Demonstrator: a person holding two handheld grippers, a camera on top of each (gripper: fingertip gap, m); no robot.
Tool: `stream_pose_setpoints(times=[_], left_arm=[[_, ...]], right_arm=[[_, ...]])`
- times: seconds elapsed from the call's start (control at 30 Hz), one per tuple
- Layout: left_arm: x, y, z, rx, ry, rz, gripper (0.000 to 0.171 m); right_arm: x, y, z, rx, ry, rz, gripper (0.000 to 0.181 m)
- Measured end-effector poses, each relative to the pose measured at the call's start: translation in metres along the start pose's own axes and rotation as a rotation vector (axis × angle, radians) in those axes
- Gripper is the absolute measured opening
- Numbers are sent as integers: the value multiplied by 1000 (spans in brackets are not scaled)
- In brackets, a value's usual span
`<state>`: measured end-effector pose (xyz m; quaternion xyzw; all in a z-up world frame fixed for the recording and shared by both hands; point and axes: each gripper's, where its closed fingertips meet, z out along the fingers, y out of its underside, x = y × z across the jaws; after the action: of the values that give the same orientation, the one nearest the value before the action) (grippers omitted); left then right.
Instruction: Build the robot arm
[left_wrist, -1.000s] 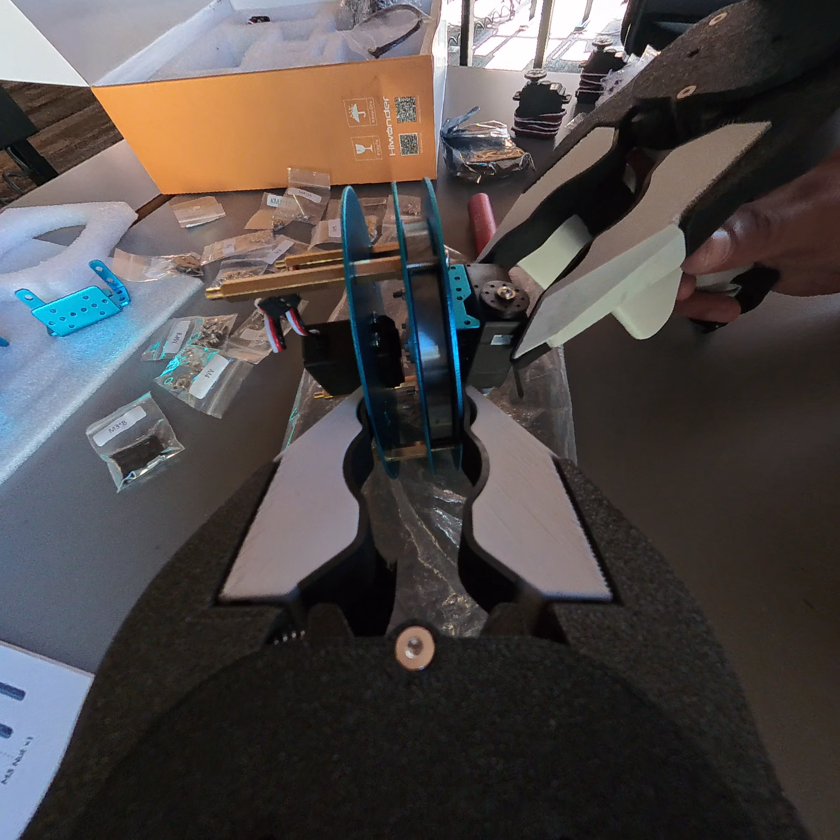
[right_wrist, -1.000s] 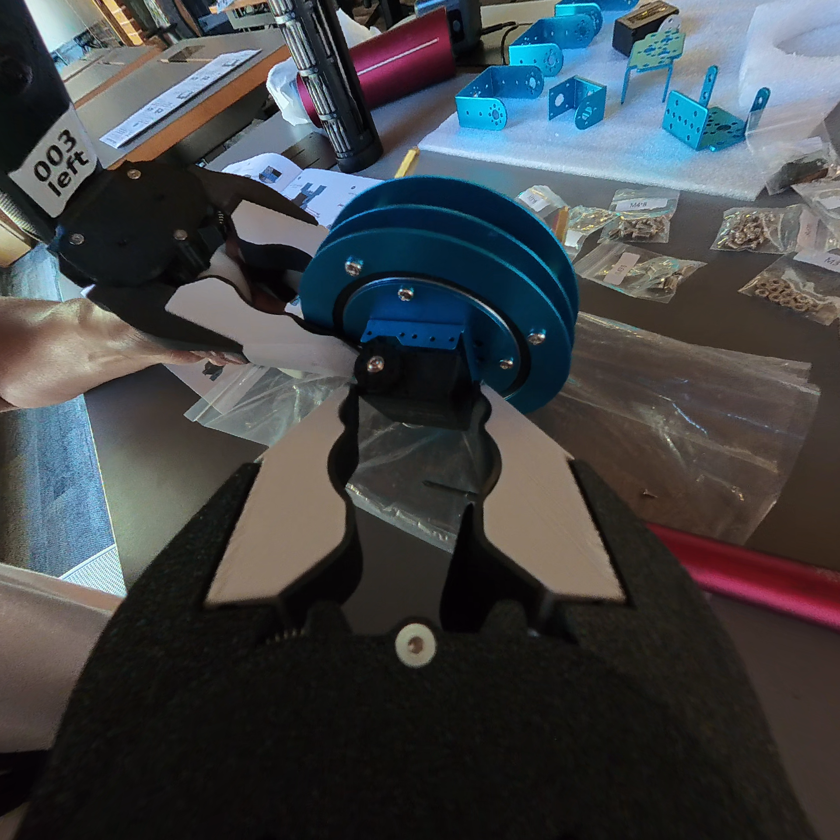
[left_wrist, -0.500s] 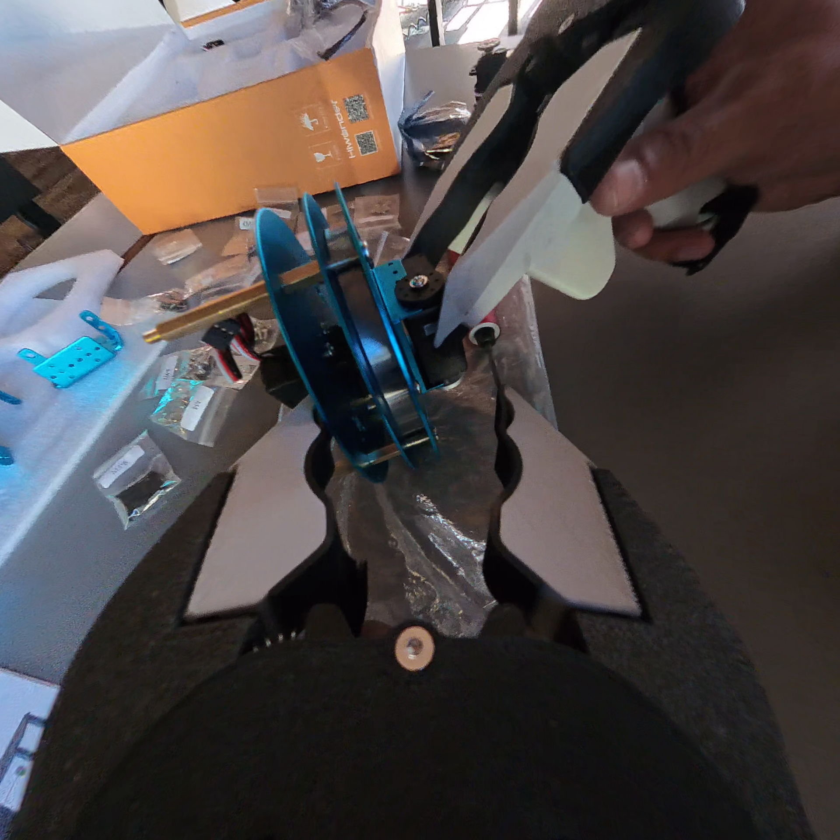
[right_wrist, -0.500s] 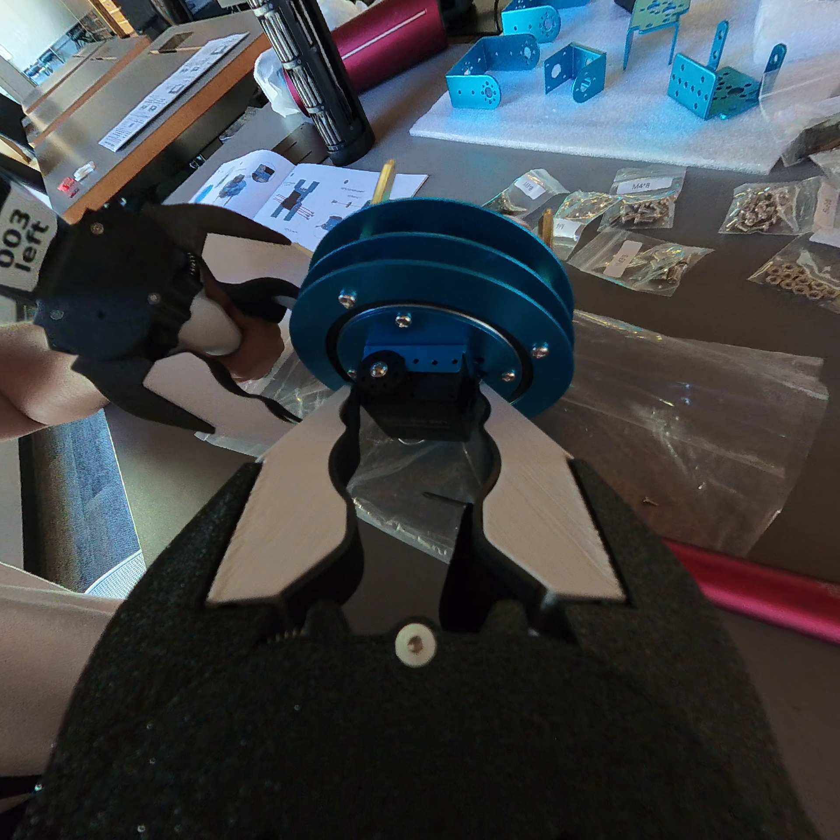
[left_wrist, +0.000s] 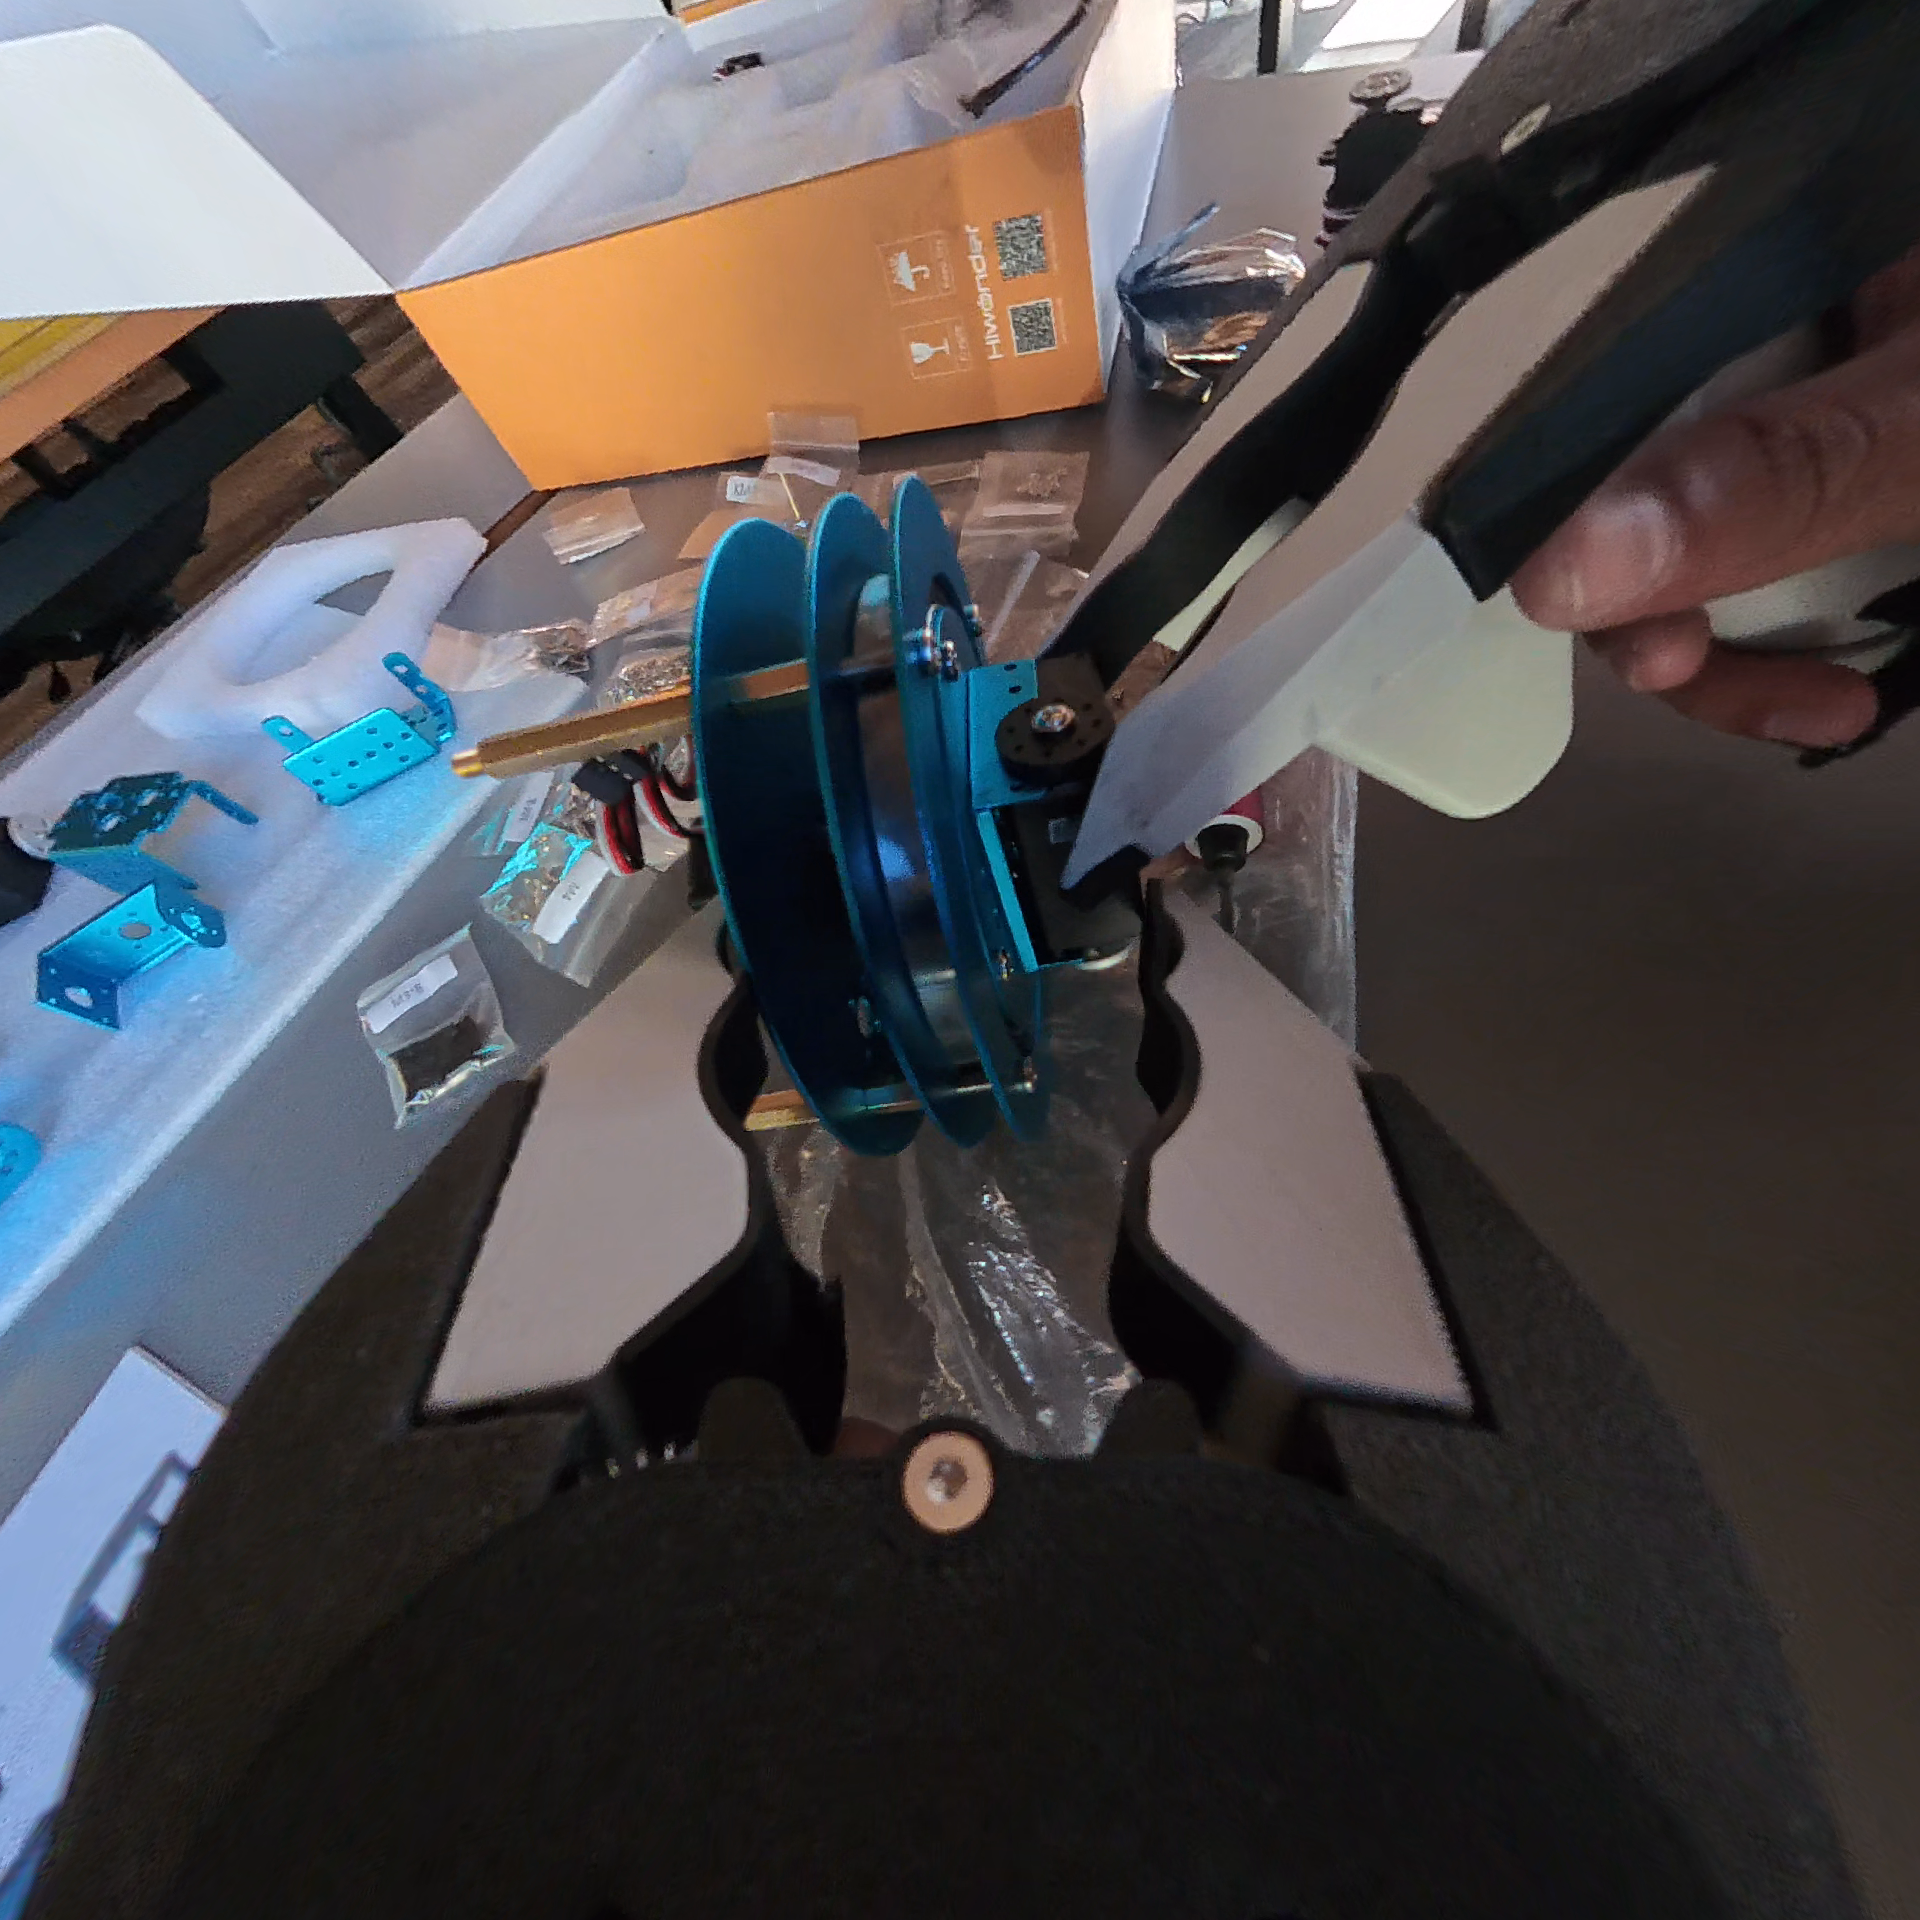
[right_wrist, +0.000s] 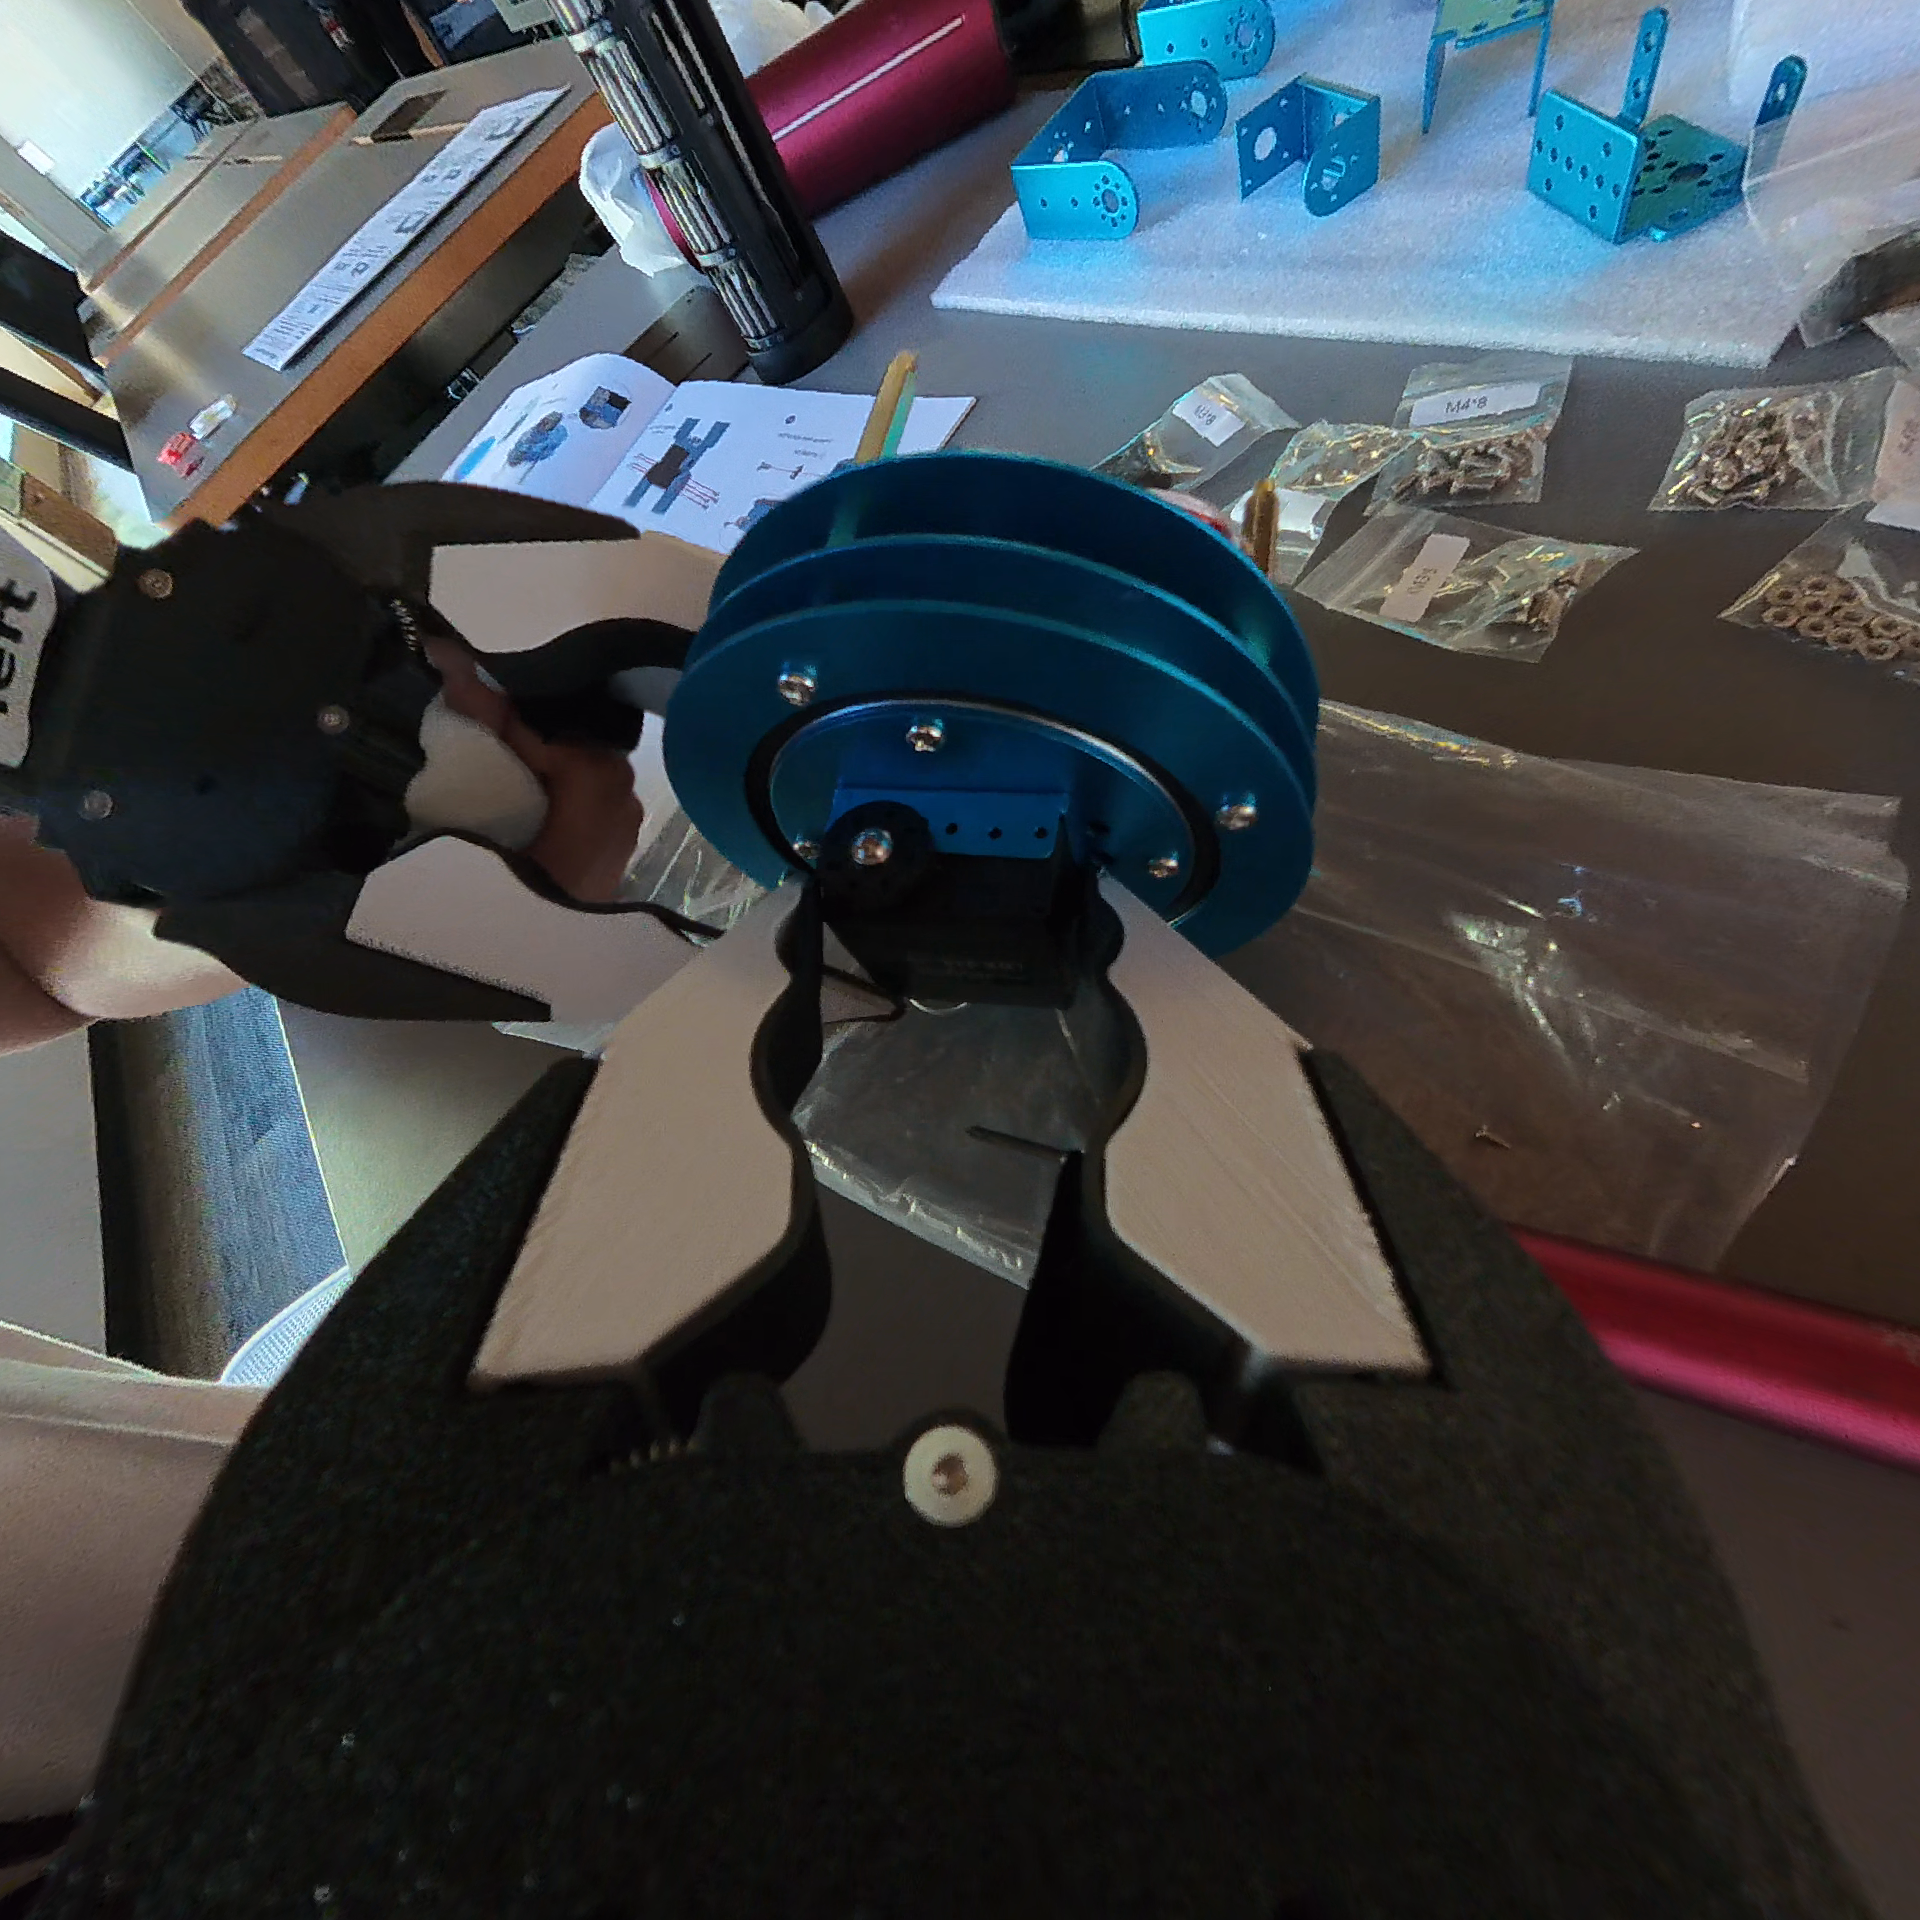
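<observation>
My right claw (right_wrist: 945, 925) is closed down to a narrow gap, pinching the black servo (right_wrist: 966, 945) that sits on the face of the blue disc stack (right_wrist: 997, 623), so the whole assembly hangs from it, lifted off the bench (left_wrist: 1662, 1039). My left claw (left_wrist: 940, 935) is spread wide and grips nothing; the discs stand edge-on just ahead of its tips (whether a tip grazes a rim, I cannot tell).

Three discs are already screwed together with the servo and its small blue bracket, and a brass standoff (left_wrist: 582, 743) pokes out of the far side.

Below lies a clear plastic bag (right_wrist: 1507, 987). Beyond it are unopened screw bags (right_wrist: 1455, 592), then loose blue brackets (right_wrist: 1101, 156) on white foam (right_wrist: 1351, 270), and farthest the open orange box (left_wrist: 727, 312).
</observation>
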<state>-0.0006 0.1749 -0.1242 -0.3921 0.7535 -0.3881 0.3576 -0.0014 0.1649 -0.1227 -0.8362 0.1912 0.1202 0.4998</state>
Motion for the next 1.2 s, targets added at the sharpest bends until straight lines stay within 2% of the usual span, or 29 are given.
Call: stream_pose_setpoints(times=[0.17,0.2,0.23,0.27,0.37,0.4,0.47,0.63,0.7,0.77,0.83,0.9,1.07,1.13,1.2], left_arm=[[2,0,-2,20,-8,-9,63],[2,0,-3,23,-9,-11,57],[-1,0,-4,31,-25,-9,40],[-1,1,-5,39,-28,-3,39],[0,1,-5,41,-11,6,40],[0,2,-5,41,-11,11,40],[0,2,-5,43,-5,6,39],[-2,4,-6,30,17,-2,38],[-2,5,-6,34,24,0,37],[-1,5,-7,40,24,-2,38],[-1,5,-7,40,18,-2,38],[-1,5,-7,42,10,-1,38],[0,7,-9,35,1,0,38],[0,7,-10,39,4,3,38],[0,7,-10,42,13,-4,38]], right_arm=[[-3,-2,-1,8,-30,14,56],[-3,-2,-2,13,-44,18,57],[-4,-3,-3,17,-57,23,57],[-7,-3,-5,21,-87,23,53],[-15,2,-4,7,-174,11,11],[-13,6,-1,-6,-178,-6,13],[-6,8,0,-14,-176,-14,38],[12,-1,-52,32,-148,-58,38],[11,15,-74,-34,-98,-38,40],[4,45,-85,-142,-43,-8,51],[-2,76,-86,-236,46,45,59],[-16,91,-80,-255,69,118,65],[-19,97,-66,-265,189,47,59],[-25,92,-58,-242,143,62,63],[-31,90,-52,-245,90,59,60]])
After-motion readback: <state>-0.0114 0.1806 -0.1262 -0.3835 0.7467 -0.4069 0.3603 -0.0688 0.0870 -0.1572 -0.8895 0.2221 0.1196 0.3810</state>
